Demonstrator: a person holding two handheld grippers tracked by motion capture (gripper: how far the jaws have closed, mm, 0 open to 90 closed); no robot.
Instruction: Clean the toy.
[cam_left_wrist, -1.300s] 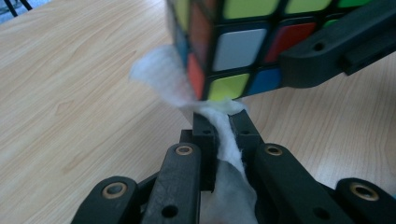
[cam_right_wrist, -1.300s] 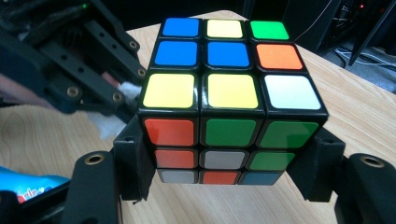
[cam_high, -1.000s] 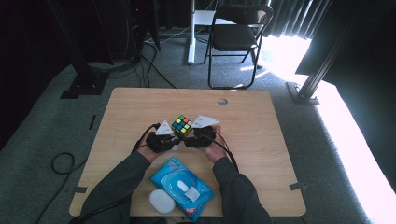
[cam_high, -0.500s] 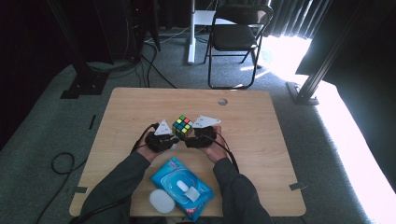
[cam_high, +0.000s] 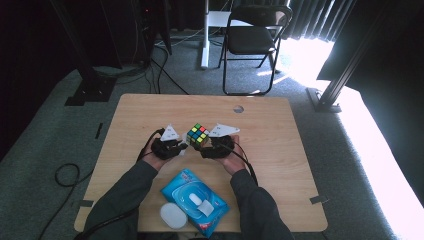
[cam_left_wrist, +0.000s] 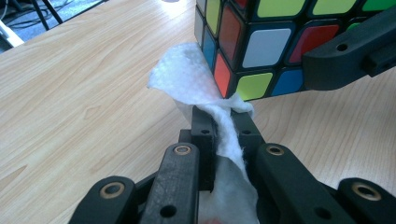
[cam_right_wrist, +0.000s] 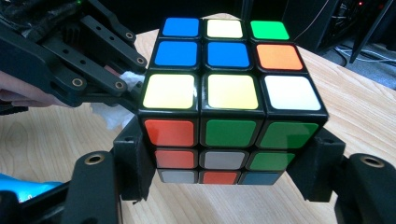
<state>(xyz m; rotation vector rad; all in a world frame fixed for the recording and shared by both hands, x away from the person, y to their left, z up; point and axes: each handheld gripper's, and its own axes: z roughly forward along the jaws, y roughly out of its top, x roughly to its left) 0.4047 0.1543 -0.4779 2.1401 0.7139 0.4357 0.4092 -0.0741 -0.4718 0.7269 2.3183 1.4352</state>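
Observation:
In the middle of the wooden table (cam_high: 280, 150), a scrambled puzzle cube (cam_high: 197, 135) hangs just above the surface. My right gripper (cam_high: 201, 143) is shut on it. In the right gripper view its jaws (cam_right_wrist: 229, 156) press the cube's (cam_right_wrist: 224, 93) lower left and right sides. My left gripper (cam_high: 181, 146) is shut on a crumpled white wipe (cam_left_wrist: 187, 74), pinched between its fingertips (cam_left_wrist: 223, 116). The wipe's free end touches the cube's (cam_left_wrist: 261, 42) left side. The left gripper (cam_right_wrist: 126, 88) and wipe (cam_right_wrist: 112, 114) sit against the cube's left edge.
A blue pack of wipes (cam_high: 195, 195) lies near the table's front edge between the forearms, with a round white lid (cam_high: 173, 216) beside it. A cable hole (cam_high: 238, 108) is at the far side of the table. A black folding chair (cam_high: 255, 35) stands beyond it.

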